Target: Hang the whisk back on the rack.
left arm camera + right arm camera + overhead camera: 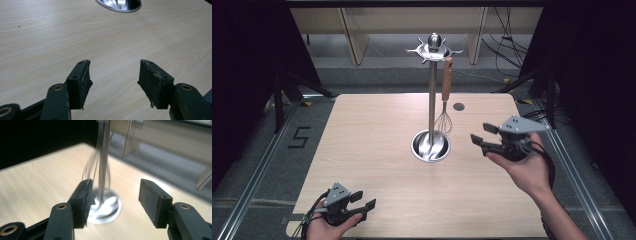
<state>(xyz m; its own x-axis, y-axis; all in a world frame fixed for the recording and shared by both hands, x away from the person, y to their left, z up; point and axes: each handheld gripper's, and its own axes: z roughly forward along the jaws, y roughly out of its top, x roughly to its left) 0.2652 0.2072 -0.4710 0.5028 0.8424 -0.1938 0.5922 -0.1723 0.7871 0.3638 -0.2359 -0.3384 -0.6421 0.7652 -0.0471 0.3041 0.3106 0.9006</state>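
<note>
Right gripper (pixel 478 140), jaws wide and empty, hovers just right of the utensil stand (pixel 431 100), where a whisk (pixel 443 121) hangs. Left gripper (pixel 364 201), also open and empty, sits well nearer the person.

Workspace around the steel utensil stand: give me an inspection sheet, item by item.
Surface: pale wooden table, bare around the stand.
Job's things: steel utensil stand upright on its round base; wooden-handled wire whisk hanging from the top ring.
Clutter: nothing seen.
Grippers: left gripper open, empty, low at the near edge; right gripper open, empty, facing the stand.
Cables: black cables on the floor behind.
Surroundings: dark curtains, wooden shelving.
</note>
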